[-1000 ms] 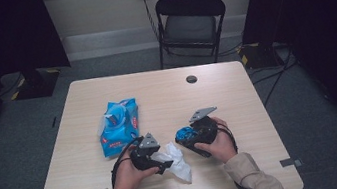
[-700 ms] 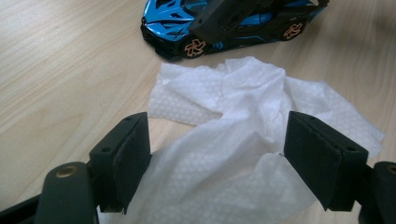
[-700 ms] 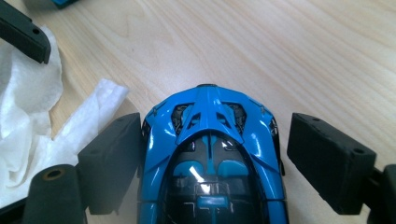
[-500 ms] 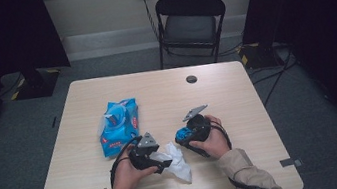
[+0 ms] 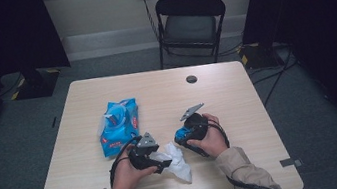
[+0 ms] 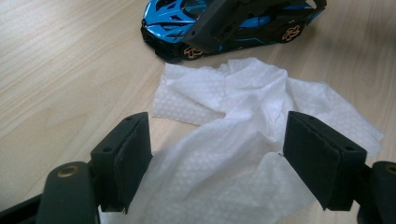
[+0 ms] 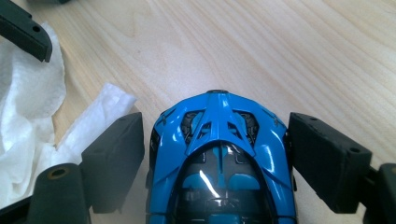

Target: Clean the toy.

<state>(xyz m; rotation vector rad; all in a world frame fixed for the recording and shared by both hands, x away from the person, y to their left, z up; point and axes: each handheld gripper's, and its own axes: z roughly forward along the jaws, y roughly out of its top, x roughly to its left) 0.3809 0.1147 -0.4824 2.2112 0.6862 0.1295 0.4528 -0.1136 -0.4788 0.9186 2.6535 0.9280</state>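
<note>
Squarely between the black jaws of the right gripper (image 7: 215, 158): a glossy blue toy sports car (image 7: 219, 163), flanked closely on both sides, pad contact impossible to tell. Just beside it, a crumpled white embossed wet wipe (image 6: 233, 140), bunched between the widely parted jaws of the left gripper (image 6: 217, 158), pads clear of it. Farther beyond the left gripper, on the pale wooden table (image 5: 237, 94), a blue plastic wipes pack (image 5: 119, 124).
</note>
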